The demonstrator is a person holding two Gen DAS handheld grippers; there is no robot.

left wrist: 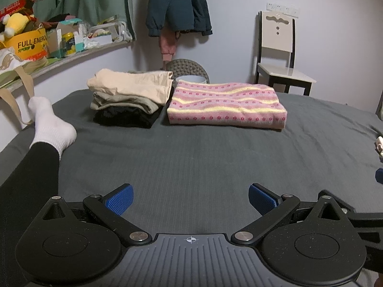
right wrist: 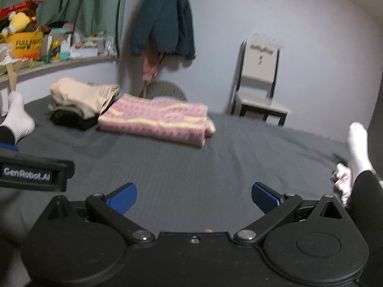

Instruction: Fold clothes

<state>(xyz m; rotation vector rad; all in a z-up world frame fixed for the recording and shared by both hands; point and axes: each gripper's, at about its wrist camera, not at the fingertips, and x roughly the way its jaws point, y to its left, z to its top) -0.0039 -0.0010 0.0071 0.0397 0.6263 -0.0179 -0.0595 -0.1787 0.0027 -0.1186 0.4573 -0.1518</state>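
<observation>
At the far side of the bed, covered in a dark grey sheet, two lots of folded clothing are seen lying just beside each other. A pink and yellow knitted sweater is laid flat as a neat rectangle; to its left a stack is formed of a beige garment on top, an olive one beneath and a black one at the bottom. Both lie folded as the task requires. A small pale crumpled item is noted near the right leg; its nature cannot be told.

The left claw is held with its blue pads wide apart and nothing between them, over bare sheet. The right claw is likewise spread and empty.

The knit is judged soft, thick and limp, likely to sag if lifted by one point; hold is best taken at two corners of one edge. The thin beige fabric is judged light and prone to slipping.
</observation>
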